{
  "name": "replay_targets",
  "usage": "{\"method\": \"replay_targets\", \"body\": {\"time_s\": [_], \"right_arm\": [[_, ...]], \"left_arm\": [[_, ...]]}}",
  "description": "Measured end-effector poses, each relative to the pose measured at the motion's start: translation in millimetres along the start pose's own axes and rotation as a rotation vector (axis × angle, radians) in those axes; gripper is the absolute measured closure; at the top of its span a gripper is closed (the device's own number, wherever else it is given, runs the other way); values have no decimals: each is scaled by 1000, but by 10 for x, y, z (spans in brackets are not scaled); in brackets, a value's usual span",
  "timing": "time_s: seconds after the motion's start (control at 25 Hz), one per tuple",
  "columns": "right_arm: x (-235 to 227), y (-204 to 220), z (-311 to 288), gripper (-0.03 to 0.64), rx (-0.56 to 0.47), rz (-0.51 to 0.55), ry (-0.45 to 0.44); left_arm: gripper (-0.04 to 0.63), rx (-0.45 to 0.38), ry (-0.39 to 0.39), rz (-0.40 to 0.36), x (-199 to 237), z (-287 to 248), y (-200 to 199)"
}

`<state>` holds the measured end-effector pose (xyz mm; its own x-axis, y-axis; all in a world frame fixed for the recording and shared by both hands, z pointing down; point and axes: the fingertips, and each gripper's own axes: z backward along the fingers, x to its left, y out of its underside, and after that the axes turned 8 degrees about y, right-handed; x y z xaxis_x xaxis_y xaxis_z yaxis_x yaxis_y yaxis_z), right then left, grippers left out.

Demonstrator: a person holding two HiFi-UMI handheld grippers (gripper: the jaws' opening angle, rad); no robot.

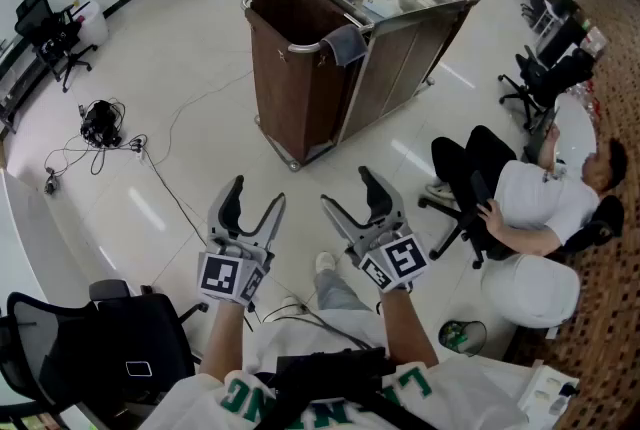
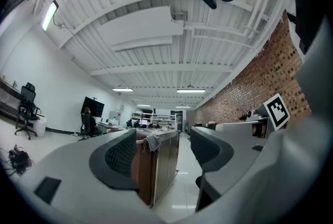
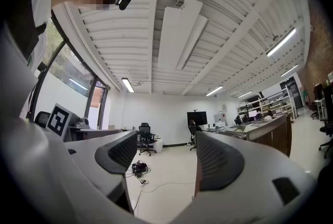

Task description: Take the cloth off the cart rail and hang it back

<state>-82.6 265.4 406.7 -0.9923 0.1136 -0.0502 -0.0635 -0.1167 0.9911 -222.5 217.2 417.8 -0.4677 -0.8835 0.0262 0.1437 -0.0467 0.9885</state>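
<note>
One large cart stands on the white floor, well apart from you, with a brown bag at its near end and a metal top. Only the head view shows the cart whole, and only this view shows a person sitting in a chair at your right. The left gripper view sees the cart from a low level, between the jaws of the left hand-held gripper. The right gripper view catches only a part of the cart at its right edge and looks instead at open floor with a bundle of cables.

You hold both hand-held grippers up in front of you, side by side. The left one is wide open and holds nothing. The right hand-held gripper is also opened fully, with nothing between its jaws.

The cloth, grey-blue, is on the cart rail at the corner of the bag. It is folded over the rail, so its long axis goes down and its free ends point to the floor.
</note>
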Motion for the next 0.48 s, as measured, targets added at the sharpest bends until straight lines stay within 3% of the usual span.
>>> {"method": "replay_targets", "body": {"time_s": [0.48], "right_arm": [[-1165,26,-914,239,-2,-13,-70]], "left_arm": [[293,-13,-43,-19,231,-1360,62]]}}
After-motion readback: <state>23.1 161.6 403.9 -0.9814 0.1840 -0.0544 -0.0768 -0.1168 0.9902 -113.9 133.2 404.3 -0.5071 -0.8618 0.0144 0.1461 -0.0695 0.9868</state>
